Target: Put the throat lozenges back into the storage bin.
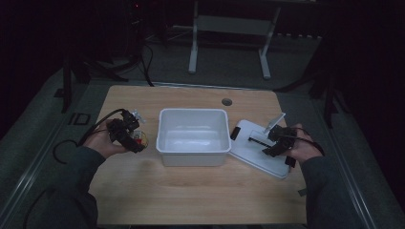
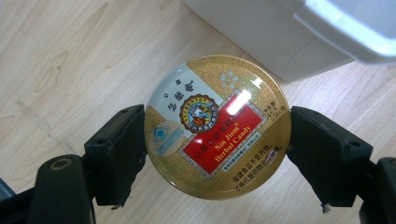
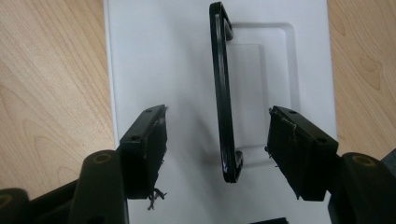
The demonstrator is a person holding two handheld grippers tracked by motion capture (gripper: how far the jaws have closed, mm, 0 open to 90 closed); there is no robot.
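The left gripper (image 2: pixel 217 140) has its two black jaws pressed against opposite edges of a round candy tin (image 2: pixel 218 128), gold and white with a red label reading Nin Jiom Herbal Candy; the tin sits face up between the pads, gripped across its widest span, which is probably the steadiest hold a flat round lid allows. In the high view that same left gripper (image 1: pixel 136 138) hovers just left of the white plastic bin (image 1: pixel 193 153), low over the wooden table (image 1: pixel 191 195), so the tin is near the bin's left wall but still outside it. The bin stands open and looks empty, a sensible destination for the tin. To the bin's right lies its white lid (image 1: pixel 253 155), flat on the table with one corner close to the bin's rim. The right gripper (image 3: pixel 217 149) has its jaws apart, one on either side of the lid's black handle (image 3: pixel 223 93), which stands upright on edge from its recess; neither pad touches it. That straddling pose suggests the right hand is lined up to pinch the handle and lift the lid once the tin is inside. In the high view the right gripper (image 1: pixel 277 140) rests over the lid's middle, well clear of the bin's opening, leaving the left hand an unobstructed path.
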